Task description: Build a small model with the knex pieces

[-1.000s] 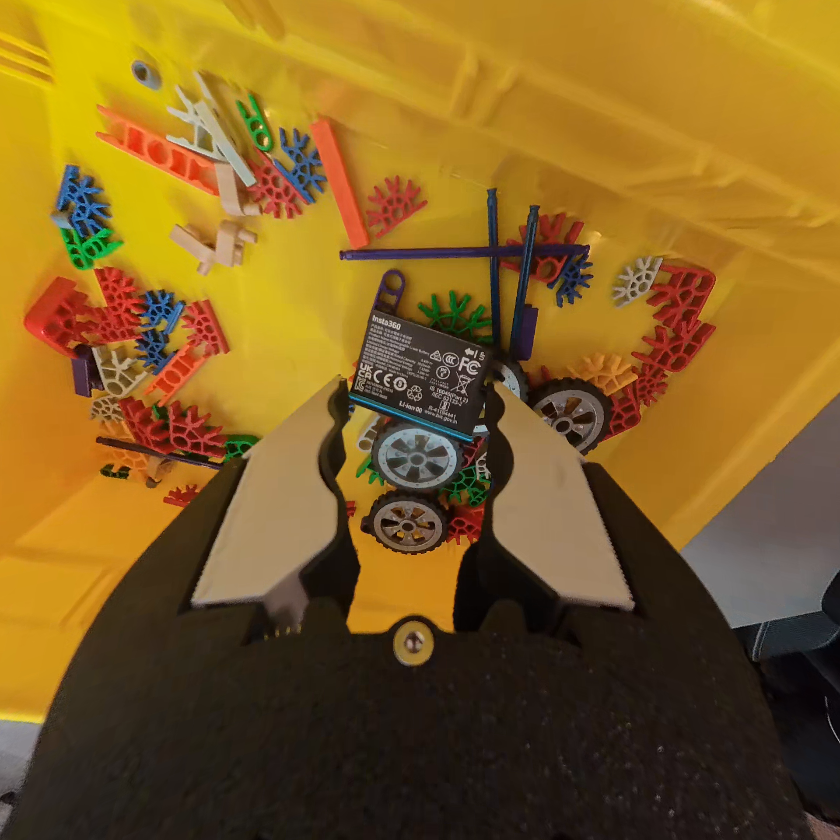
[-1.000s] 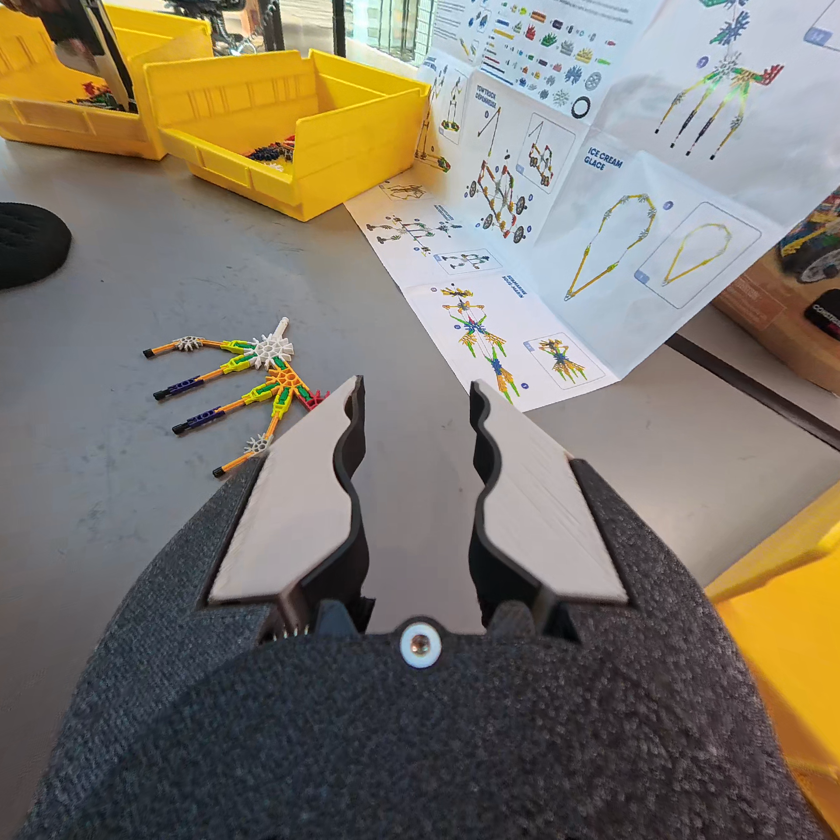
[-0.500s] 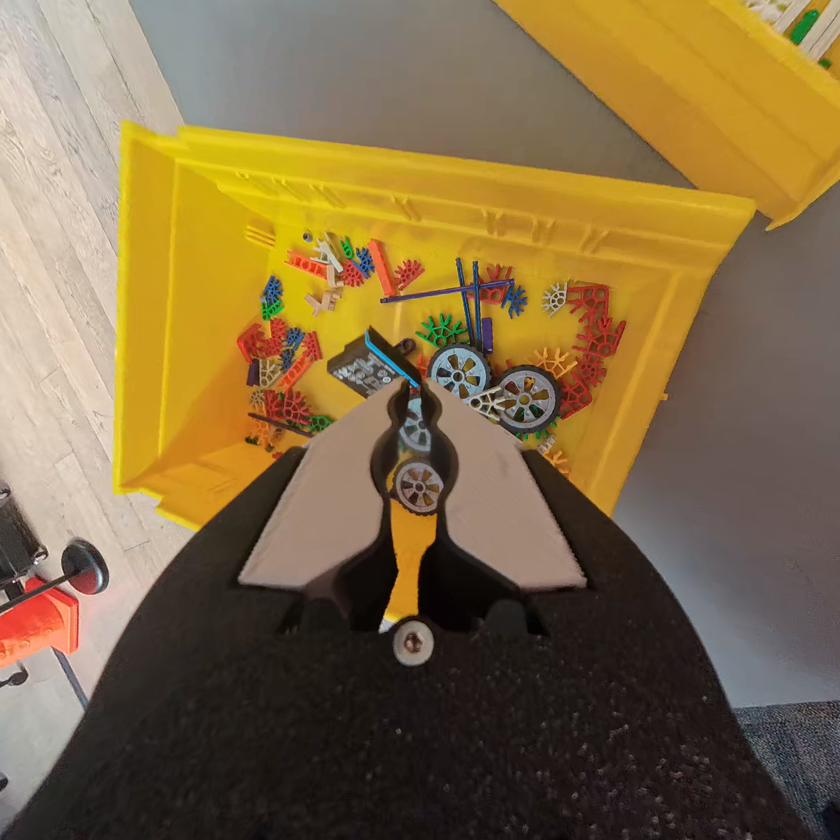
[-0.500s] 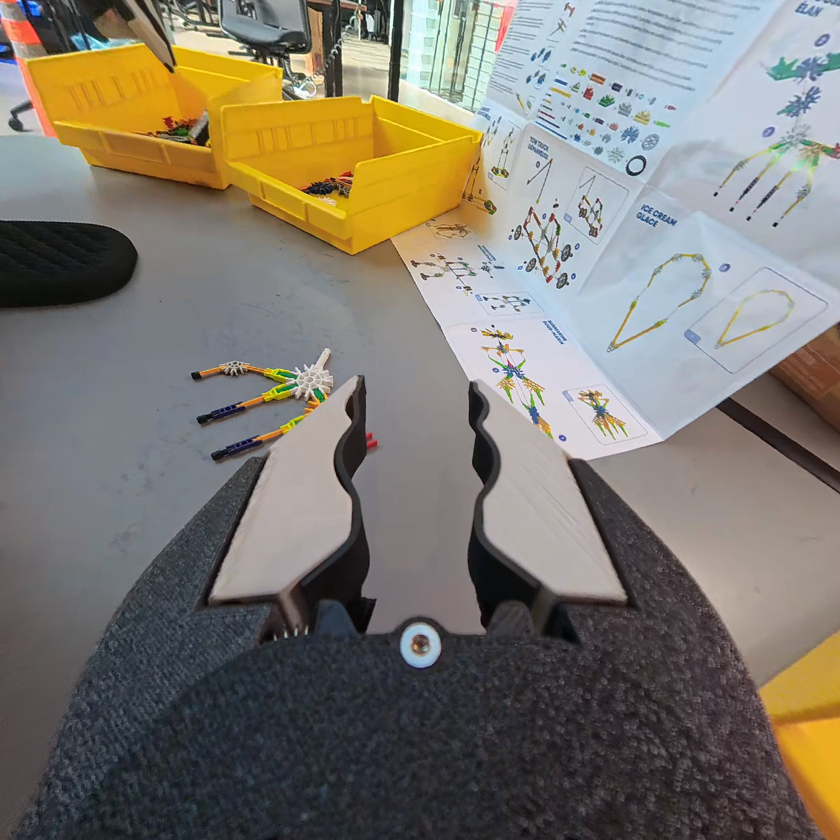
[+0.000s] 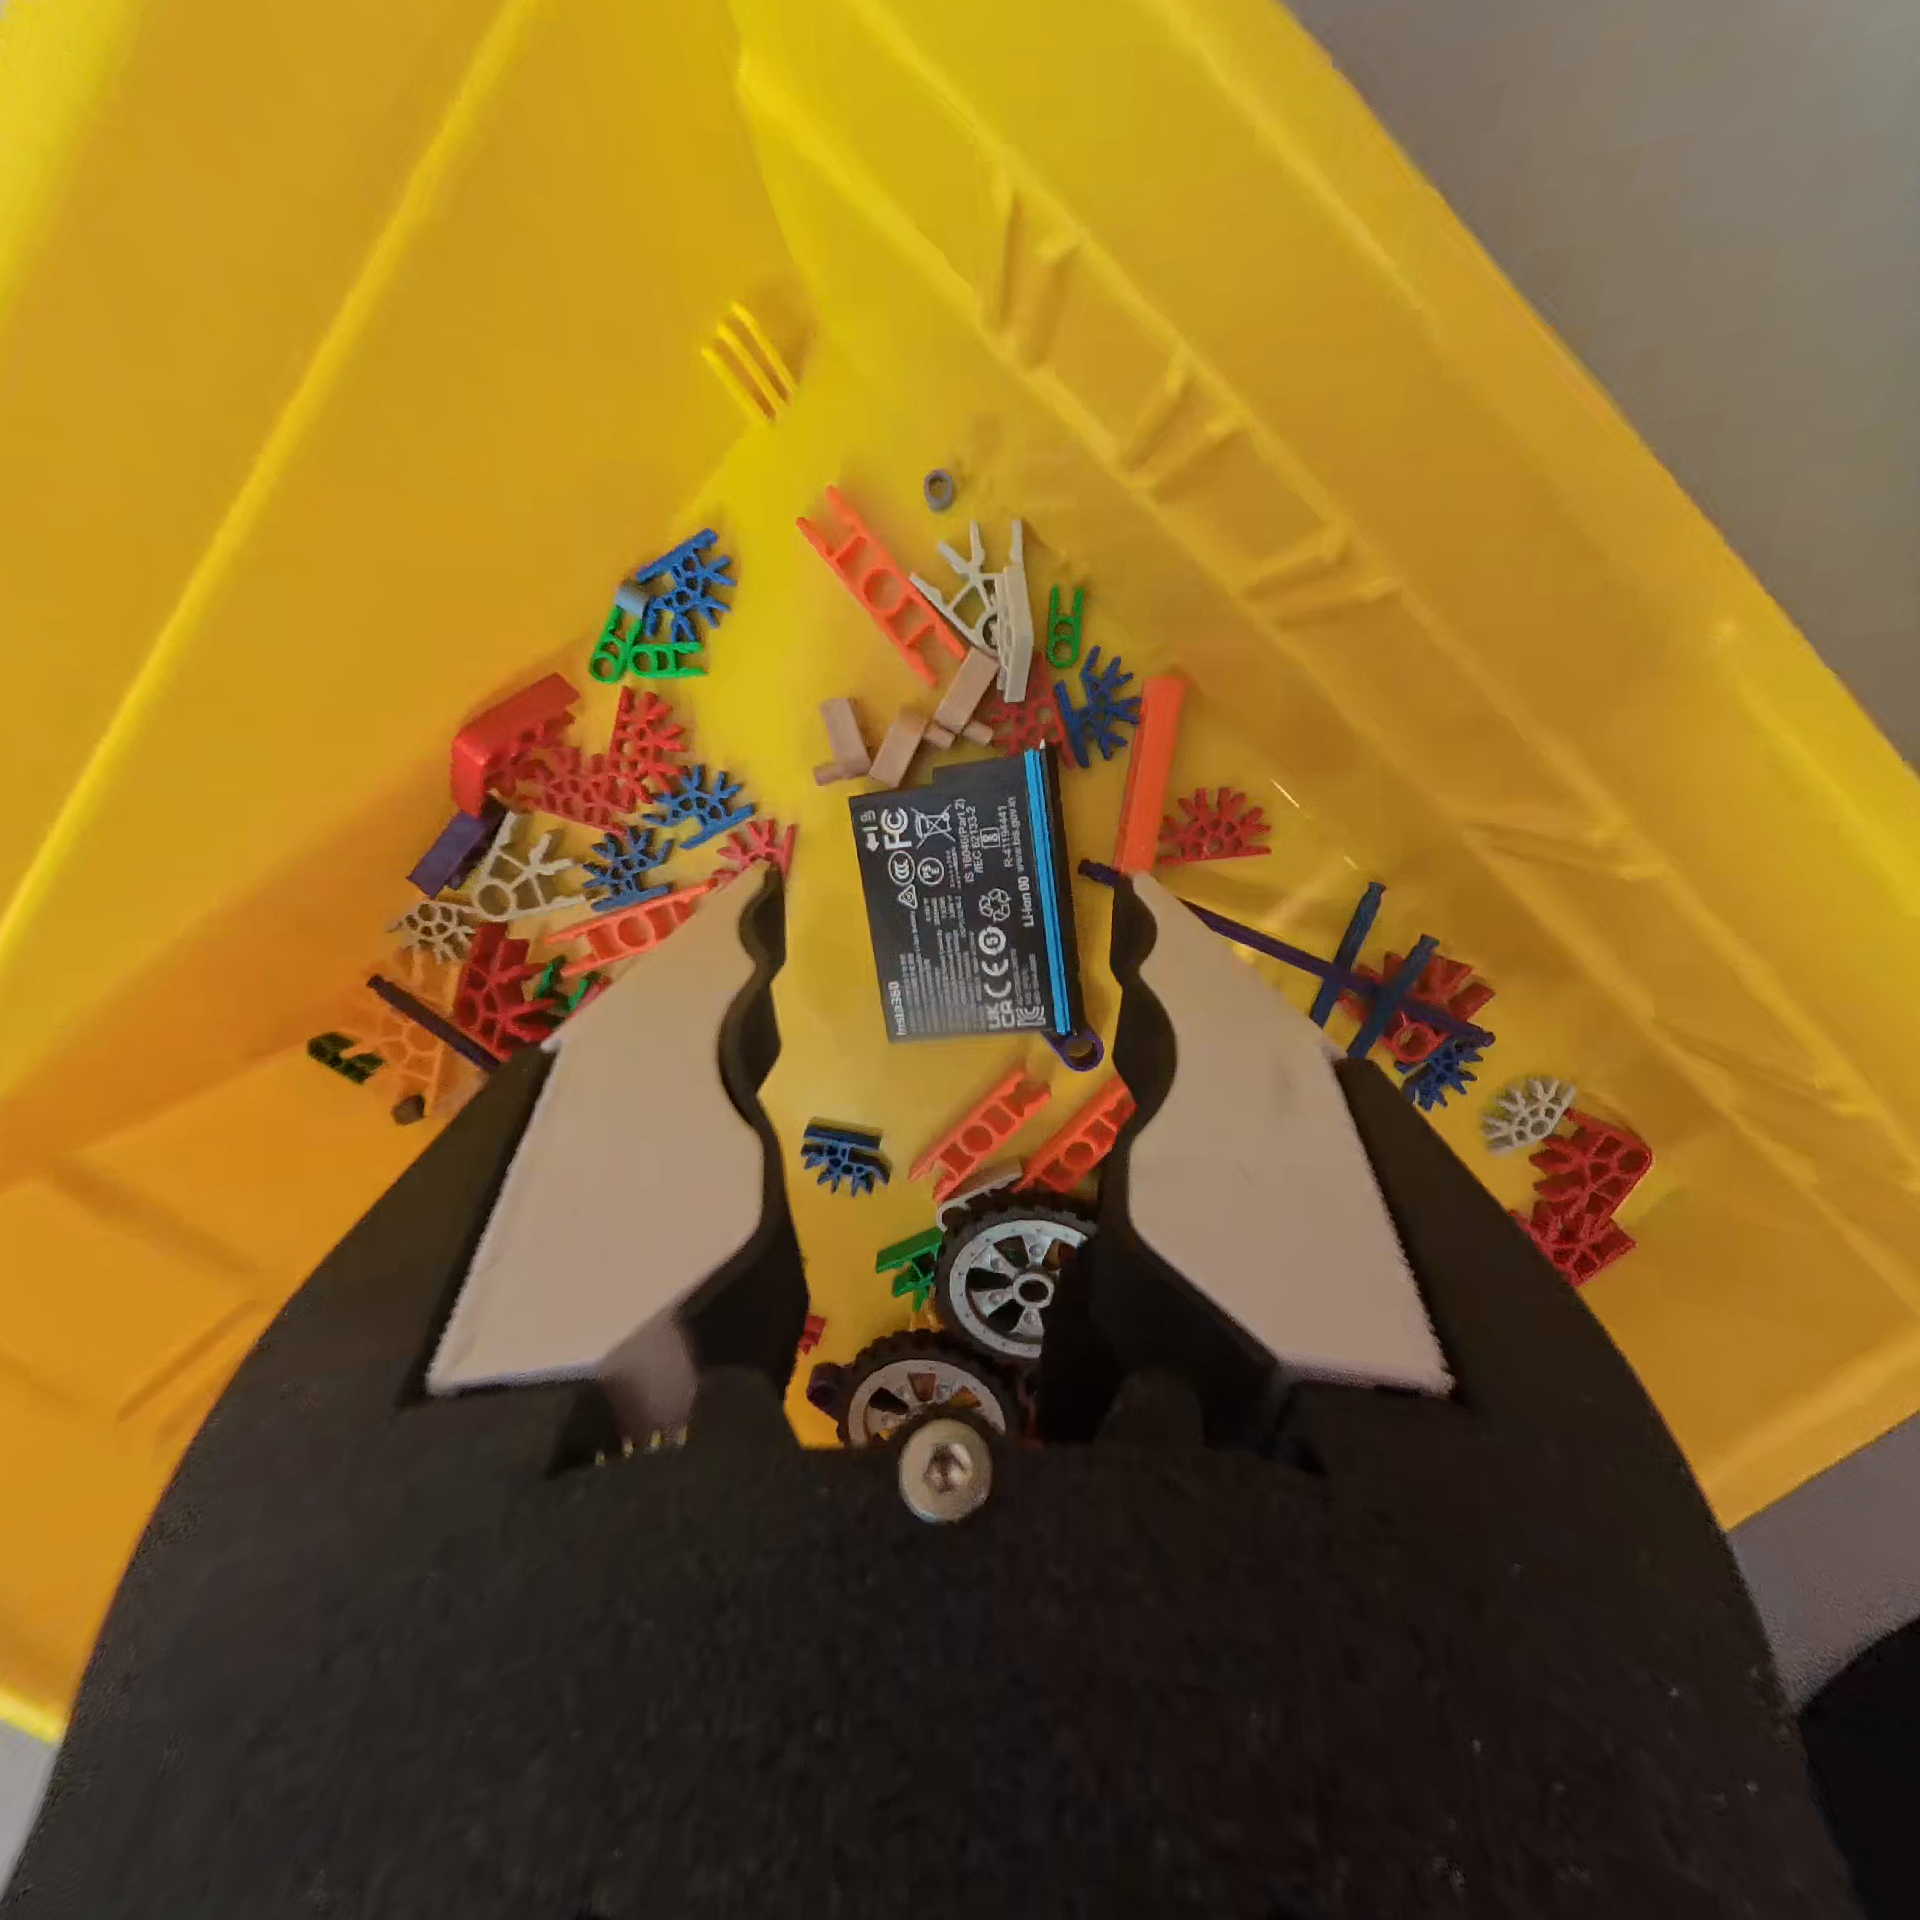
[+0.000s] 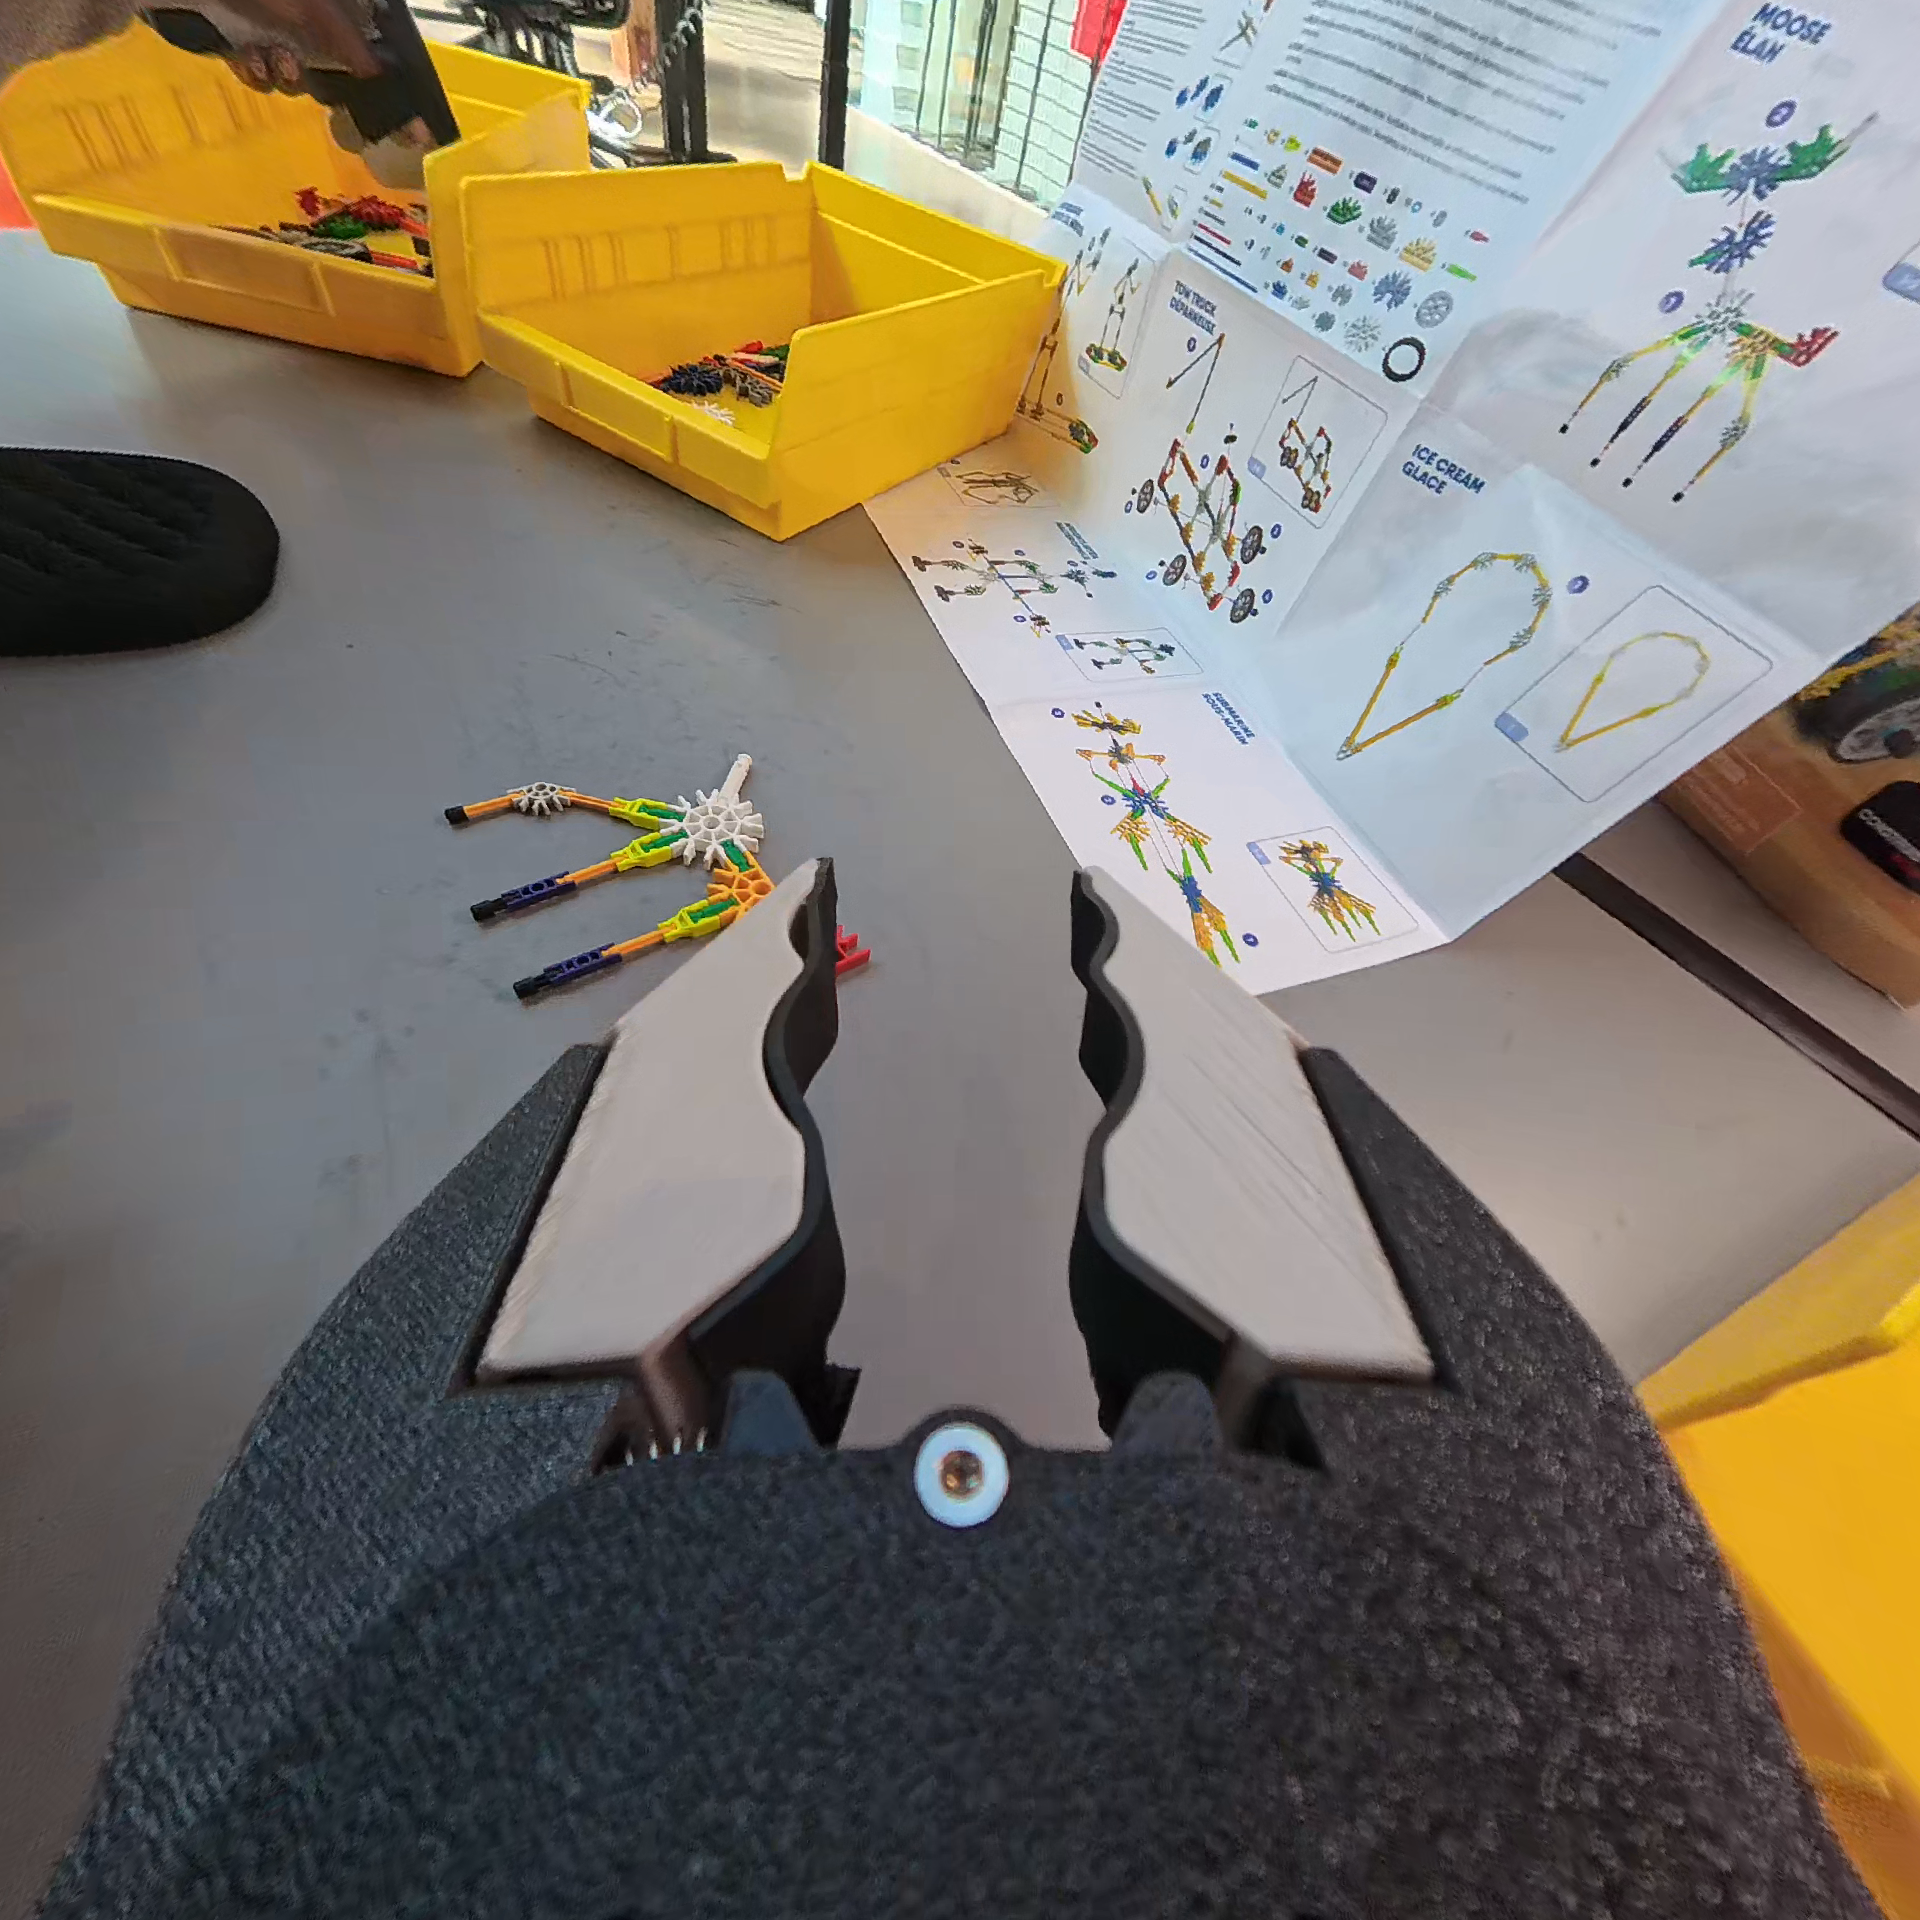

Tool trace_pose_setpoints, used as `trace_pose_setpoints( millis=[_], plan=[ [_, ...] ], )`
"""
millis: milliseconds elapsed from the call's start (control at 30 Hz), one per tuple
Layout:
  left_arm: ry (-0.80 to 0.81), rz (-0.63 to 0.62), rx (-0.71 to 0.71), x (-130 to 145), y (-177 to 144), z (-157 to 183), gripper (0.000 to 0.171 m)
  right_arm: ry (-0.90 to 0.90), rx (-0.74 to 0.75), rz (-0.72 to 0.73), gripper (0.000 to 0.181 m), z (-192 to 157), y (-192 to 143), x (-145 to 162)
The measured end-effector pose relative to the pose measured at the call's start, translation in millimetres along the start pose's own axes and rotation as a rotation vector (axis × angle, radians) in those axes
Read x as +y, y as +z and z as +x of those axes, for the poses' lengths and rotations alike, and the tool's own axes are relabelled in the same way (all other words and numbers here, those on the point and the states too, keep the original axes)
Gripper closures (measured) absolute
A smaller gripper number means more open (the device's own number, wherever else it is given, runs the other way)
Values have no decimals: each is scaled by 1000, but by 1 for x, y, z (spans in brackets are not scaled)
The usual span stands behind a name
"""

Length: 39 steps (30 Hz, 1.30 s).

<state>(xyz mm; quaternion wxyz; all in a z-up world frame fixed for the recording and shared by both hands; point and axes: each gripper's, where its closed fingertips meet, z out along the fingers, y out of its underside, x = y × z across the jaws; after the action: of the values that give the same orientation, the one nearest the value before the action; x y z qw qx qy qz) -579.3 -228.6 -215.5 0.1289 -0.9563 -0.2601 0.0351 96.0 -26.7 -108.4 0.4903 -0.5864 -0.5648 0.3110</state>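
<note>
My left gripper [image 5: 945,883] is open inside a yellow bin [image 5: 312,416], its fingertips on either side of a black battery pack with a blue edge [image 5: 961,909] that lies flat on the bin floor. Red, blue, orange and grey construction pieces [image 5: 613,779] and two grey wheels [image 5: 1013,1288] lie around it. My right gripper [image 6: 951,883] is open and empty above the grey table [image 6: 312,1039]. A partly built rod-and-connector model [image 6: 665,862] lies just left of its left fingertip. The left gripper also shows far off in the right wrist view [image 6: 374,104], over the far bin.
Two yellow bins [image 6: 790,332] with loose pieces stand at the back of the table. A folded instruction sheet [image 6: 1351,468] stands at the right. A black pad [image 6: 114,551] lies at the left, a cardboard box [image 6: 1829,831] far right, another yellow bin [image 6: 1818,1558] near right.
My left gripper was shut high above the bin half a second ago; now it is open and low inside it. The battery has turned and lies elsewhere. The right gripper drifted slightly.
</note>
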Motion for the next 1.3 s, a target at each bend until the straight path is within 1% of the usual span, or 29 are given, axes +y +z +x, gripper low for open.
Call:
trace_pose_setpoints(
  millis=[67, 133, 200, 267, 333, 433, 500, 533, 600, 667, 700, 767, 800, 867, 933, 1033, 1100, 1200, 1233, 1300],
  plan=[
    [-20, -30, -9, 4, 9, -5, 111, 19, 24, -6, 137, 5, -8, 4],
    [-30, -16, 11, 1, 7, -3, 130, 44, 40, 1, 137, 9, -15, 7],
    [-10, -34, 40, 7, 4, 2, 130, 69, 46, 17, 138, 13, -19, 8],
    [19, -35, 18, 12, -2, 1, 130, 86, 43, 37, 138, 15, -19, 7],
    [58, 24, 0, 9, -18, 5, 130, 86, 30, 55, 138, 14, -15, 4],
    [138, 206, 52, -5, -66, 34, 131, 50, -1, 70, 138, 13, -14, -5],
    [230, 363, 153, -11, -110, 75, 131, 16, -28, 77, 138, 7, -8, -10],
    [280, 442, 236, -11, -133, 104, 131, -2, -45, 81, 138, 4, -4, -12],
    [377, 586, 483, 0, -177, 179, 130, -47, -81, 103, 138, -5, 4, -20],
    [457, 684, 765, 24, -214, 259, 130, -102, -112, 131, 137, -16, 14, -30],
    [491, 716, 895, 38, -227, 296, 130, -138, -121, 146, 136, -23, 20, -37],
    [524, 744, 1127, 65, -241, 365, 130, -232, -119, 176, 128, -36, 31, -53],
    [531, 733, 1245, 79, -244, 398, 130, -288, -109, 192, 123, -43, 36, -61],
    [543, 671, 1452, 105, -242, 458, 130, -390, -73, 224, 113, -54, 43, -77],
    [555, 597, 1620, 126, -240, 508, 130, -475, -54, 266, 109, -66, 43, -93],
    [552, 485, 1805, 146, -241, 561, 131, -564, -42, 298, 109, -77, 38, -106],
    [580, 430, 1856, 156, -240, 582, 130, -605, -42, 262, 111, -79, 37, -100],
    [579, 370, 1886, 162, -234, 600, 130, -653, -48, 247, 123, -84, 33, -92],
    [568, 352, 1899, 163, -232, 602, 130, -656, -44, 235, 123, -83, 32, -89],
    [552, 321, 1889, 165, -223, 605, 130, -633, -82, 173, 123, -84, 34, -77]
  ],
)
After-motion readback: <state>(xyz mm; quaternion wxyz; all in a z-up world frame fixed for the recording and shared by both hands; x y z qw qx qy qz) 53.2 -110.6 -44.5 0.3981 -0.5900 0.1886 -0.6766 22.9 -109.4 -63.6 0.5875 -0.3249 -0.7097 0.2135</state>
